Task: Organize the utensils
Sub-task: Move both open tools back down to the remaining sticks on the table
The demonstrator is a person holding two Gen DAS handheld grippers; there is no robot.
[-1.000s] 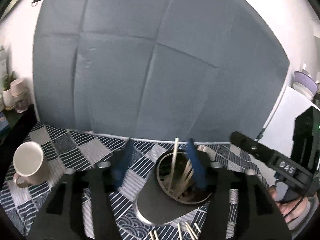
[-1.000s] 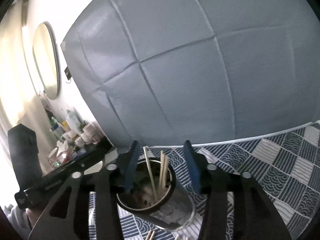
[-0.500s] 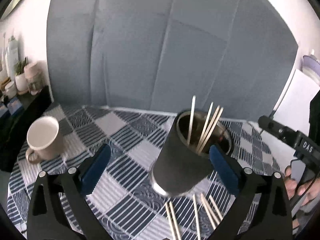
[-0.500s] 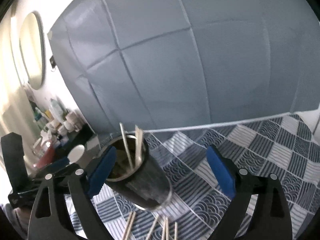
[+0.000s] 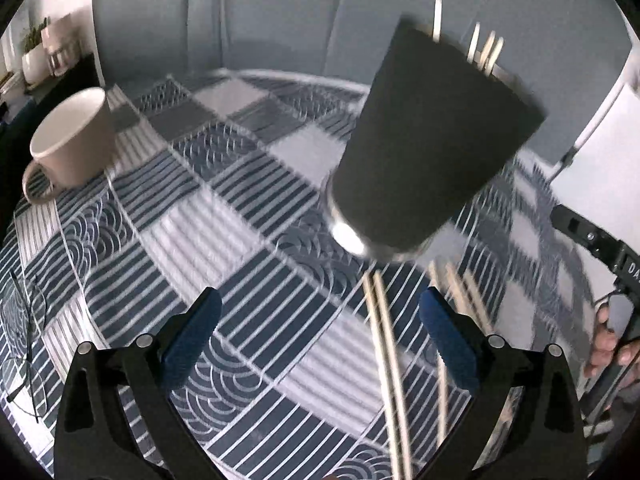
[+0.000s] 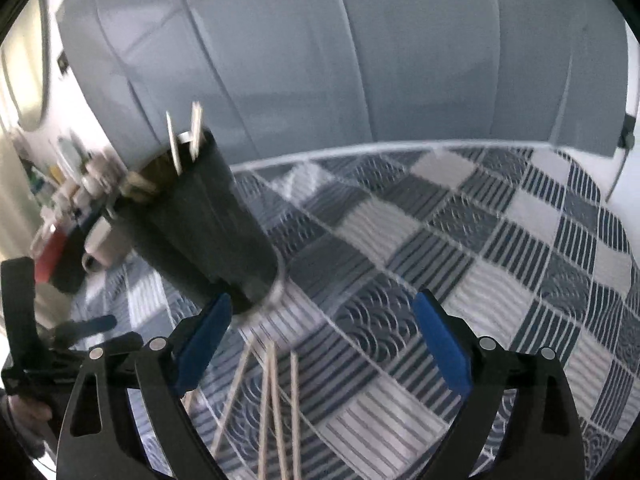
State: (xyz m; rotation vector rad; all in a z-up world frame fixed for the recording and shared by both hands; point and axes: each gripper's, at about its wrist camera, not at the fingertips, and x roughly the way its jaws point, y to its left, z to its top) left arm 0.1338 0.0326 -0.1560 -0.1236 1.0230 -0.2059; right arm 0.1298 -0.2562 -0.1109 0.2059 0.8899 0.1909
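Both grippers, left (image 5: 320, 320) and right (image 6: 322, 324), gape empty (chopsticks (image 6: 276, 408) on cloth below)

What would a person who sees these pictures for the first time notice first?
Probably the dark cup, upright mid-table on the blue patterned tablecloth, with pale chopsticks sticking out of it. More loose chopsticks lie in front of it, between the open right gripper. A beige mug stands at the left.

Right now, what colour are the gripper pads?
Blue pads, clearest in the right wrist view.
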